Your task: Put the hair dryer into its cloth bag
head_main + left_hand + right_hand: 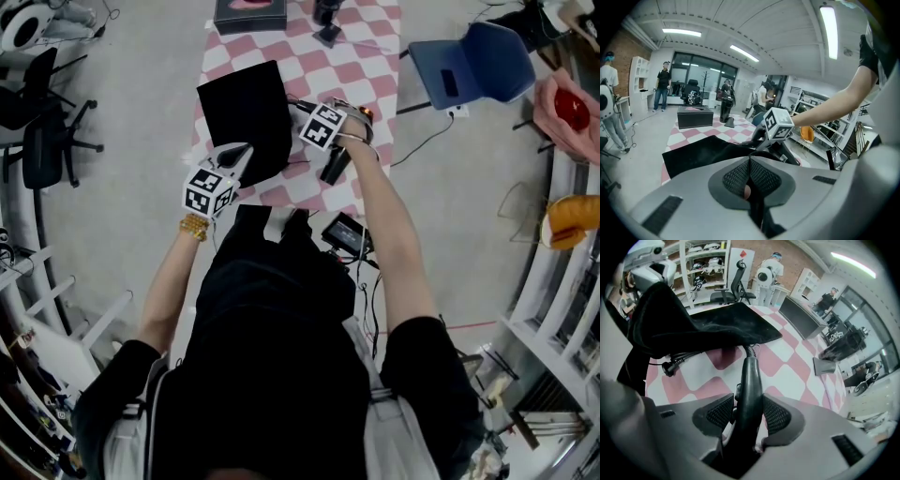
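Left gripper (750,178) jaws pinched shut on bag (246,112) edge, right gripper (749,416) jaws clamped on hair dryer (750,380) handle over tabletop (361,56) beside bag; likely risk: mouth hangs closed, dryer snags cloth, cord (675,363) drags.

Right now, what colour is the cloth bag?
Black. The cloth bag shows best in the head view, lying over the checked cloth.

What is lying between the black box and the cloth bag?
Nothing: in the head view only bare pink-and-white checked cloth shows between the black box and the cloth bag.
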The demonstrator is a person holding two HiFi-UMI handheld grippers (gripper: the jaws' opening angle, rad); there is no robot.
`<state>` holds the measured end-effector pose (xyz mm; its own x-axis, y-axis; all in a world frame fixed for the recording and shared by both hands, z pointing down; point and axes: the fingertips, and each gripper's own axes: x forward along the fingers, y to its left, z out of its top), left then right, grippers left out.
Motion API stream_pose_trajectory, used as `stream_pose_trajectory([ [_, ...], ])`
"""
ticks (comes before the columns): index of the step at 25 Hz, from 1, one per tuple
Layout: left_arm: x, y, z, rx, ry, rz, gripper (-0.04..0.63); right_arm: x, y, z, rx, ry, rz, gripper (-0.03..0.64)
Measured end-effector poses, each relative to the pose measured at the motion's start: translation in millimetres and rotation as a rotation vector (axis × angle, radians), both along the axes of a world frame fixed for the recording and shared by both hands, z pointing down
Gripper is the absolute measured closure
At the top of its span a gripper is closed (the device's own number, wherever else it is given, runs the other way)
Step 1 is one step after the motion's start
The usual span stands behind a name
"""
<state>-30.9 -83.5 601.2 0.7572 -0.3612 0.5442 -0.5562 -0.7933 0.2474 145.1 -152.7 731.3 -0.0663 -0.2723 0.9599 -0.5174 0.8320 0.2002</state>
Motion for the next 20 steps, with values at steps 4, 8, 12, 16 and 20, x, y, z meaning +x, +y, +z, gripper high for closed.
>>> stream_pose_trajectory([
  [4,-3,-9,-13,-0.006,0.053,-0.053,0.577,13,11,-21,0.027,-0.077,0.093,0.416],
  [8,2,-21,-33,-0.025,0.142,-0.111,0.577,32,28,-45,0.085,-0.158,0.202,0.423],
  [12,9,-26,-40,-0.012,0.152,-0.113,0.577,62,50,-56,0.135,-0.229,0.365,0.423],
  [16,6,-32,-62,0.012,0.234,-0.172,0.577,90,72,-66,0.169,-0.327,0.544,0.423],
  [20,0,-48,-77,-0.020,0.314,-0.272,0.577,102,88,-93,0.230,-0.449,0.638,0.424],
])
